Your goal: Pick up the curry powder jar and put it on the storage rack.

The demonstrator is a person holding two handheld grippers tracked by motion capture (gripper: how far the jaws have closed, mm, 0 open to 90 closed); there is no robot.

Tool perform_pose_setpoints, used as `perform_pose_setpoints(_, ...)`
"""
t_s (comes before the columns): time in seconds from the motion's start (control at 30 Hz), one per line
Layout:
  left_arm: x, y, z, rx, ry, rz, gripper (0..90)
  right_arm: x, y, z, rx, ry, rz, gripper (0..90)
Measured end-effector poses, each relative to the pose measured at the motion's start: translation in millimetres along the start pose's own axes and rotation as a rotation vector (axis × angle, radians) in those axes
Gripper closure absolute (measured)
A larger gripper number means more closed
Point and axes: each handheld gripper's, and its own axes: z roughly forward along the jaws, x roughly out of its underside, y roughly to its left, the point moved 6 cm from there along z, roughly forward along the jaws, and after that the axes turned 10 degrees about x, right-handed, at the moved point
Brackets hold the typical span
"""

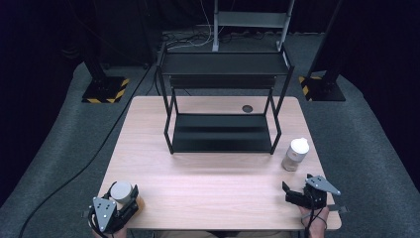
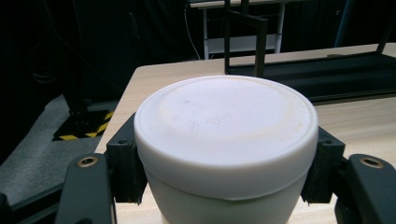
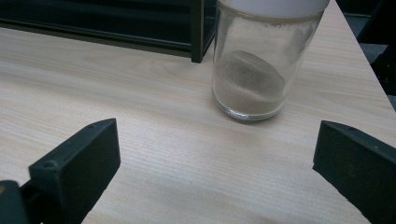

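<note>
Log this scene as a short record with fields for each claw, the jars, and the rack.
left claw: shut on the white-lidded jar, near table's front left corner
right claw: open, nothing between the jaws, pointed at the glass jar
glass jar: upright on table, white lid, brownish powder inside, beside the rack's front right leg
black two-tier rack: shelves bare
table: light wood

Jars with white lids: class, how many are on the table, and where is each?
2. One jar stands at the table's near left corner, clamped in the left gripper. The other jar stands on the right, beside the black shelf, ahead of the open right gripper.
</note>
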Motion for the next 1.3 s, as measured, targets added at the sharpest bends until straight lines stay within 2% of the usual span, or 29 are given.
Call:
perform_pose_setpoints(0.37,-3.0,0.4,1.5,0.002,0.01,-0.007,33.2,0.1,-0.3,0.0,0.0,0.0,0.002,0.0)
perform_pose_setpoints(0.7,-9.6,-0.6,6.7,0.025,0.018,0.0,33.3,-0.8,0.4,0.4,0.002,0.006,0.0,0.0)
perform_pose_setpoints(1.3,-36.1,-10.7,20.7,0.09,-0.003,0.037,33.4,-1.5,0.3,1.1,-0.003,0.011,-0.007,0.0)
